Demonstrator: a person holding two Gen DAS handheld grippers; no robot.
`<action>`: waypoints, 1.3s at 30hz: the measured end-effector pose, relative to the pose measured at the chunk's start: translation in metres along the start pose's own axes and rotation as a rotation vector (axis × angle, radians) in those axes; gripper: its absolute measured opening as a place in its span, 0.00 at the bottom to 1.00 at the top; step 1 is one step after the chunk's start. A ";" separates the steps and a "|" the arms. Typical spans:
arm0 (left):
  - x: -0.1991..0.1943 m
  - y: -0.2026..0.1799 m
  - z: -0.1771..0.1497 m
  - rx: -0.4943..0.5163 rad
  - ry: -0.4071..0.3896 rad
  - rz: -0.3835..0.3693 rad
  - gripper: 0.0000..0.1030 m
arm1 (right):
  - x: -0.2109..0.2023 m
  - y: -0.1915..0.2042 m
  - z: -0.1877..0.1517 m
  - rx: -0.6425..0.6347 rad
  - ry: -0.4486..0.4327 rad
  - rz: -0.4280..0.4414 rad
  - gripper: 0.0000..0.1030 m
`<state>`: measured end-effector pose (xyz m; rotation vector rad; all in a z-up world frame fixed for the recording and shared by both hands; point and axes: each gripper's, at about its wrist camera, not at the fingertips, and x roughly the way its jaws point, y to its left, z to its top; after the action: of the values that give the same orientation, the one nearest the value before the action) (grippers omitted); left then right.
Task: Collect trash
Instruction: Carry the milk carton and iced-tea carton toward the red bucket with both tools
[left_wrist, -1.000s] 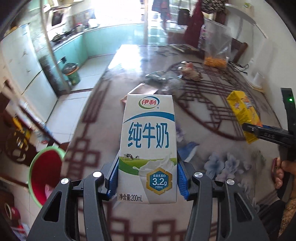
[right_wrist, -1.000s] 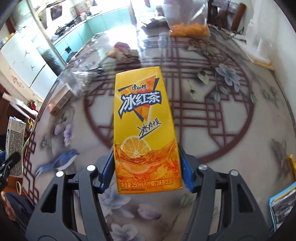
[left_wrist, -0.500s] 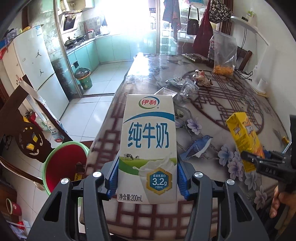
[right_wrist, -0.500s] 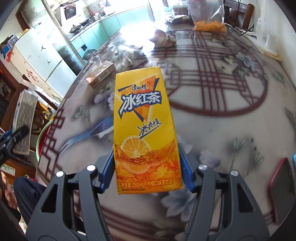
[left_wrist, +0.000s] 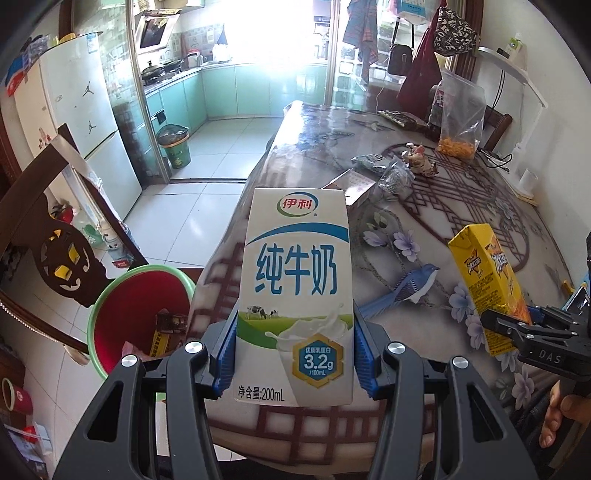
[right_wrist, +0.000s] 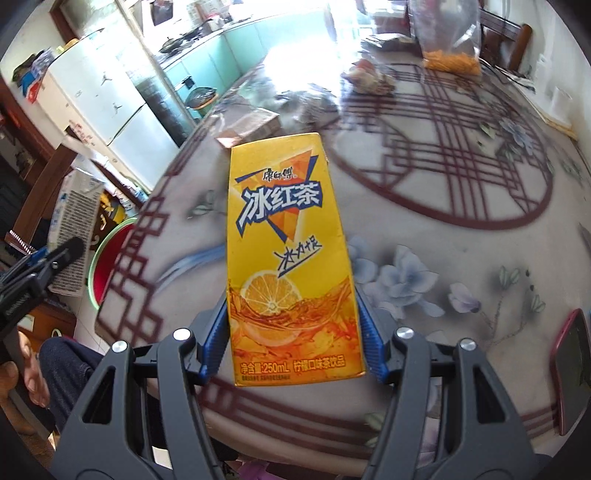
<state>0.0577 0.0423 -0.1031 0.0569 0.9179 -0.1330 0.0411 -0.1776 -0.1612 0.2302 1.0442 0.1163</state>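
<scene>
Left gripper clamped a white cardboard milk carton between its fingers (upright); right gripper clamped a yellow cardboard iced-tea carton.

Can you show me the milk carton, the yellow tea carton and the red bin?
White milk carton (left_wrist: 295, 280), left wrist view, front face.
Yellow iced-tea carton (right_wrist: 288, 229), right wrist view, front face.
Red green-rimmed bin (left_wrist: 122, 317), left wrist view, inner wall.
</scene>
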 end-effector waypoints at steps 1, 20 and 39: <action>0.001 0.002 -0.001 0.003 0.003 0.012 0.48 | 0.000 0.007 0.001 -0.013 0.001 0.008 0.58; 0.015 0.086 -0.018 -0.169 0.041 0.093 0.48 | 0.012 0.077 0.010 -0.169 0.034 0.064 0.58; 0.043 0.185 -0.041 -0.374 0.075 0.175 0.48 | 0.057 0.185 0.023 -0.377 0.101 0.156 0.58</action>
<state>0.0764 0.2264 -0.1636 -0.2060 0.9954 0.2057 0.0920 0.0103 -0.1532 -0.0373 1.0825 0.4651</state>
